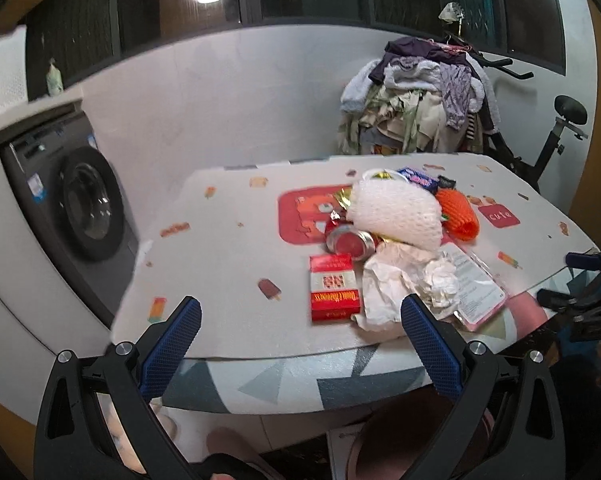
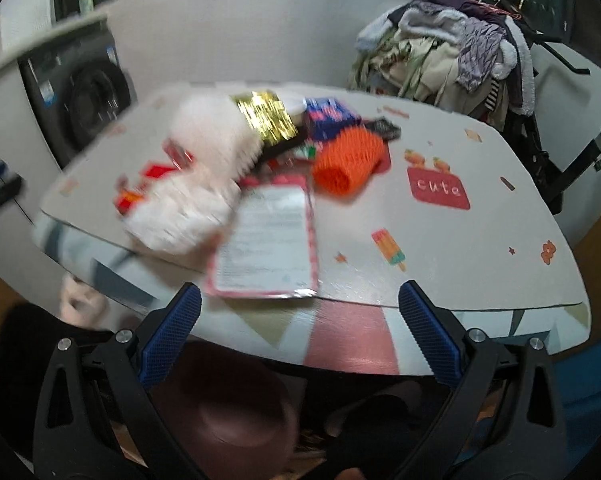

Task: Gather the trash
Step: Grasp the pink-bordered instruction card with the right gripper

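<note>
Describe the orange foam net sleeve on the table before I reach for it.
The orange foam net sleeve is a short mesh tube, soft-looking, lying on its side on the table, open end toward the cameras. It sits at the trash pile's right edge, against the white foam net. Neither gripper touches it.

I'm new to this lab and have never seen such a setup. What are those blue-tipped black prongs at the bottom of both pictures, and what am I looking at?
There is no robot here: a person holds a two-finger tool in each hand, each with a wide-angle camera looking along its fingers. One picture looks past the left gripper, the other past the right gripper. Both are open and hold nothing. Ahead is a table with a trash pile: a red box, a crushed can, crumpled paper, white foam netting, an orange foam net and a flat printed packet. The right view is blurred.
</note>
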Tool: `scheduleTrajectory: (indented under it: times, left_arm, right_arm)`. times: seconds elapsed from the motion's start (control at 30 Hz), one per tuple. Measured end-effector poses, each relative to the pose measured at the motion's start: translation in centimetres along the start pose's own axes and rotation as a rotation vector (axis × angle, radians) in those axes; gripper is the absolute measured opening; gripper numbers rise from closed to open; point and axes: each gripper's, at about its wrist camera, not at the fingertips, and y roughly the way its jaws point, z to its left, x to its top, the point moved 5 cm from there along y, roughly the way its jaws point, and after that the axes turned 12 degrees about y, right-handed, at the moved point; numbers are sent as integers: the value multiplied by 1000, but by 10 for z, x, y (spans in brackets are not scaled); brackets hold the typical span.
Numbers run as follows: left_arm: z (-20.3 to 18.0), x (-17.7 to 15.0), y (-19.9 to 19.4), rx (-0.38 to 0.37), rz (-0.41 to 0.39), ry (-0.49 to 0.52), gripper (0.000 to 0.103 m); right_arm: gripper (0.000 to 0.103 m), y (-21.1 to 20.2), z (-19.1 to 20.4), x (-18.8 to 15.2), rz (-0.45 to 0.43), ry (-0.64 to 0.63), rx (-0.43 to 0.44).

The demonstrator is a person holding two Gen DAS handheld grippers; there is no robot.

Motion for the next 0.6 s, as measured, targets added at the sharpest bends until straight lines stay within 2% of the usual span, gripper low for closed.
scheduleTrajectory:
  times: [0.1,0.13,0.17,0.23,0.3,0.37,0.6]
  left_arm:
    - [3,-6,15,-25,44,-15,98]
    - [3,-8,19,-35,56,-18,98]
    - [4,-10,24,-47,68,-27,98]
    - [8,-14,32,-46,88,-57,98]
    - [12,-17,38,-61,103,-92,98]
    - [17,-19,44,-78,107,-125,98]
    - [24,-24,54,-116,117,-178,97]
  right_arm:
    - [96,25,-7,4,4,31,35]
    - [92,34,-9,8,10,45,57]
    - [81,42,-10,12,11,52,68]
    - [69,57,-10,18,14,60,80]
    - [62,76,-12,28,17,86,94]
    - [50,93,-14,36,30,124,122]
    - [28,132,-17,49,63,218,203]
